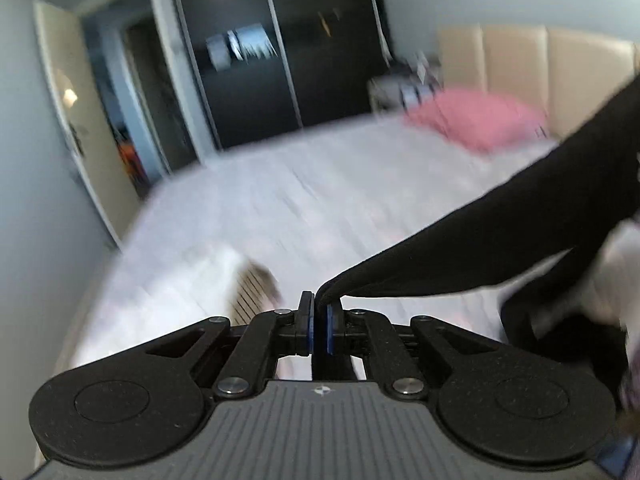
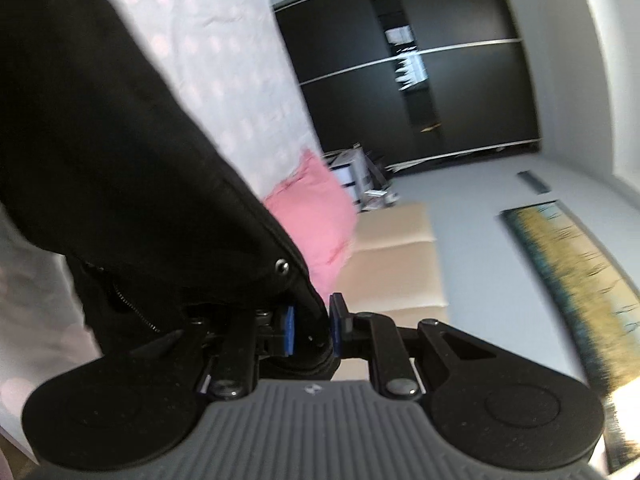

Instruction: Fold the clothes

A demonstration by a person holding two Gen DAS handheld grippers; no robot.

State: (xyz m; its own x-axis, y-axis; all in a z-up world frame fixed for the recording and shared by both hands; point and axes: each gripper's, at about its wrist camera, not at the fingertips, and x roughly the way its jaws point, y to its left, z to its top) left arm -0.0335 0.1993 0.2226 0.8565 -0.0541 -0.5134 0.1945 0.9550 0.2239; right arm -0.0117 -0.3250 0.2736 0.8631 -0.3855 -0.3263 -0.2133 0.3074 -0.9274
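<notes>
Over bed [image 1: 280, 200], both grippers pinch garment [image 1: 480, 240].

A black garment [image 1: 480, 248] with a metal snap and zipper [image 2: 132, 304], lifted above the bed [image 1: 280, 208], stretched taut from one pinched corner, the rest draping down.

Dark wardrobe [image 1: 280, 60], beige headboard [image 1: 520, 76]

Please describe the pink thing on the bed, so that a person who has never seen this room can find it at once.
Look at the wide bed with the pale cover. At its far end, against the beige padded headboard, lies one pink pillow. It is the only pink thing there; the garment in front is black.
</notes>
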